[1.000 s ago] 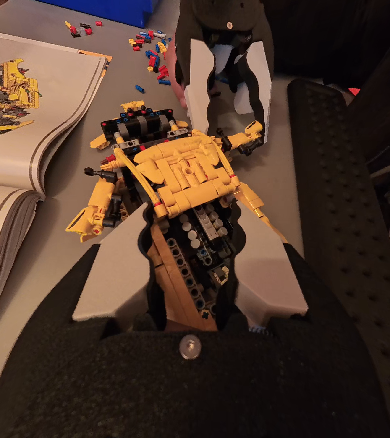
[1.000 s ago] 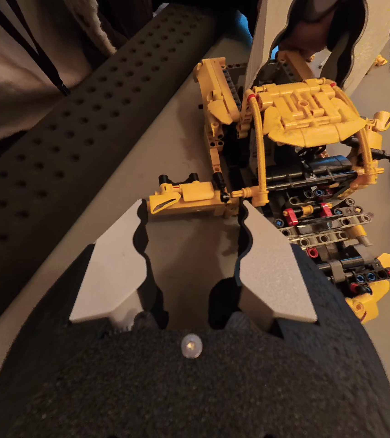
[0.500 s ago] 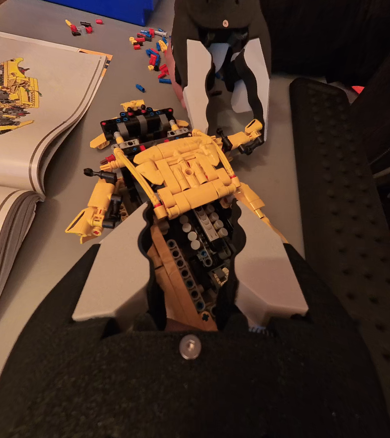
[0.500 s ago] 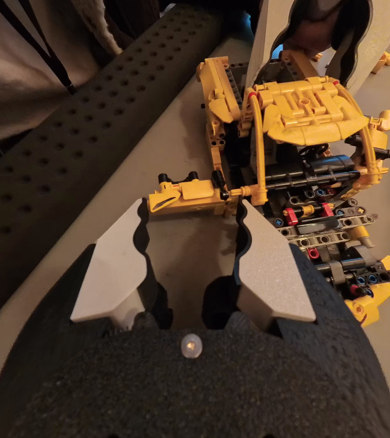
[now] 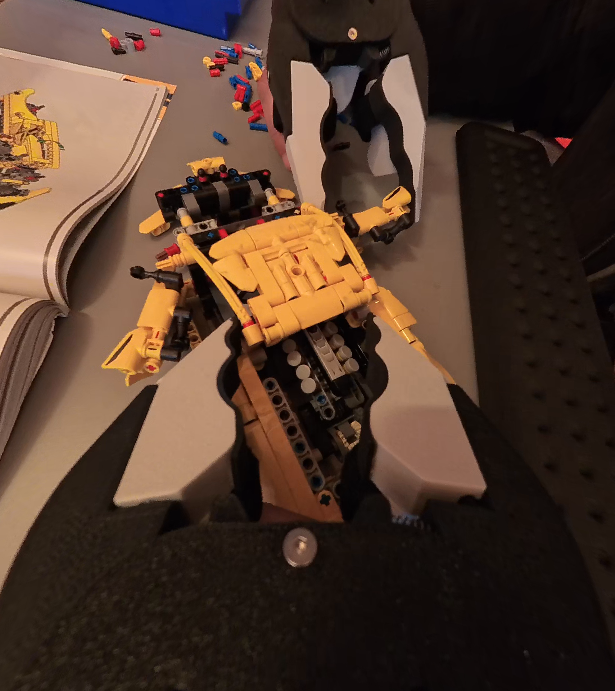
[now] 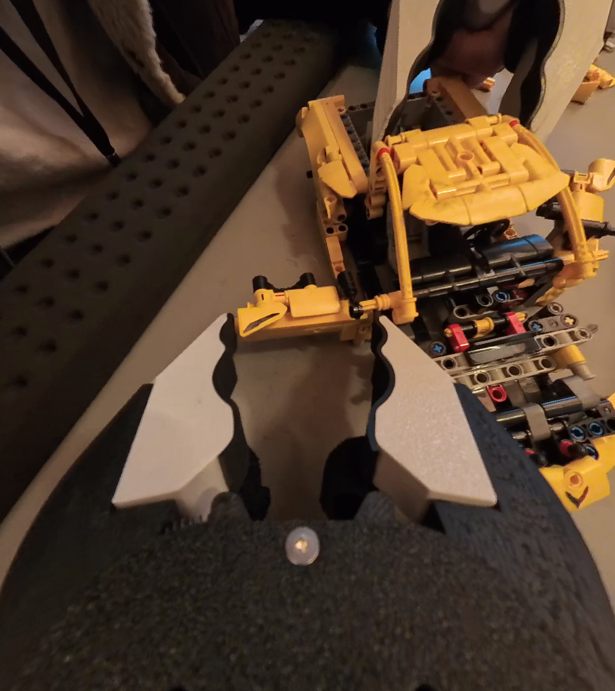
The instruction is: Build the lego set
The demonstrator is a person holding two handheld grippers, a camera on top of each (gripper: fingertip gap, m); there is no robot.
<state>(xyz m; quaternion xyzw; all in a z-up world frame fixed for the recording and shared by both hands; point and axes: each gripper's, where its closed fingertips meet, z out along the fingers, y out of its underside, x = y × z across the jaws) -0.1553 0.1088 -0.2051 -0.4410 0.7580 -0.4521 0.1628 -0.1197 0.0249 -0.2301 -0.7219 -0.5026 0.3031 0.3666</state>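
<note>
The yellow and black lego vehicle model stands on the grey table. My left gripper is shut on the model's rear body, one finger on each side just behind the yellow roof. My right gripper is open and empty. Its fingertips sit just short of a yellow side arm that sticks out from the model's front. In the left wrist view the right gripper stands upright at the far side of the model. The left gripper shows at the top of the right wrist view, astride the model.
An open instruction book lies left of the model. Loose small lego pieces are scattered beyond it, near a blue bin. A black perforated strip runs along the table's right edge. Dark clothing is behind it. Left tips and right tips are each some 20 centimetres from the open instruction book.
Almost nothing. The right gripper has shifted very slightly beside the yellow side arm. The left gripper holds the model still.
</note>
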